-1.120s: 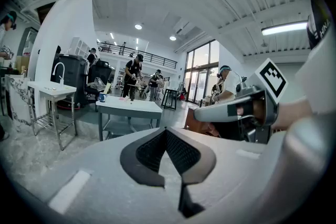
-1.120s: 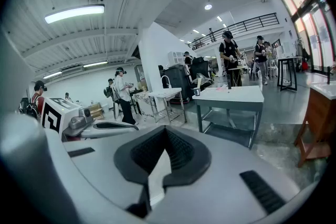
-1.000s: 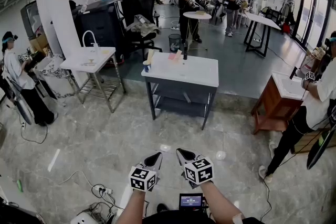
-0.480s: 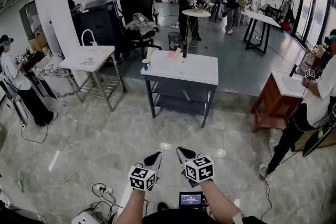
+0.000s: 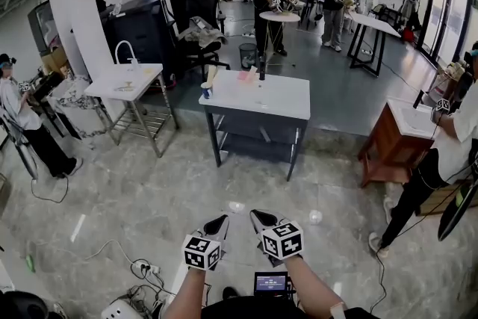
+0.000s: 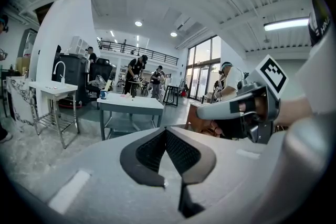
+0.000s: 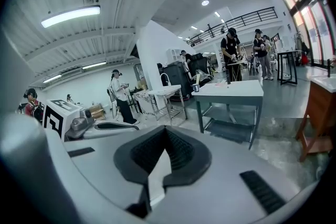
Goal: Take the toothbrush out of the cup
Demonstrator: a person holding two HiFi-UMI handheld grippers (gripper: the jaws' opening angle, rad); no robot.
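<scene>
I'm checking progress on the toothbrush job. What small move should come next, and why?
Probably step toward the white-topped table: the cup with the toothbrush stands at its left edge, well beyond reach, and the left gripper and right gripper are shut and empty.

The floor is smooth, glossy stone-look tile. The table has a matt white top on a dark metal frame. The cabinet is reddish-brown wood. The left gripper and right gripper have smooth matt grey plastic shells, and their pads are black and finely ribbed.
</scene>
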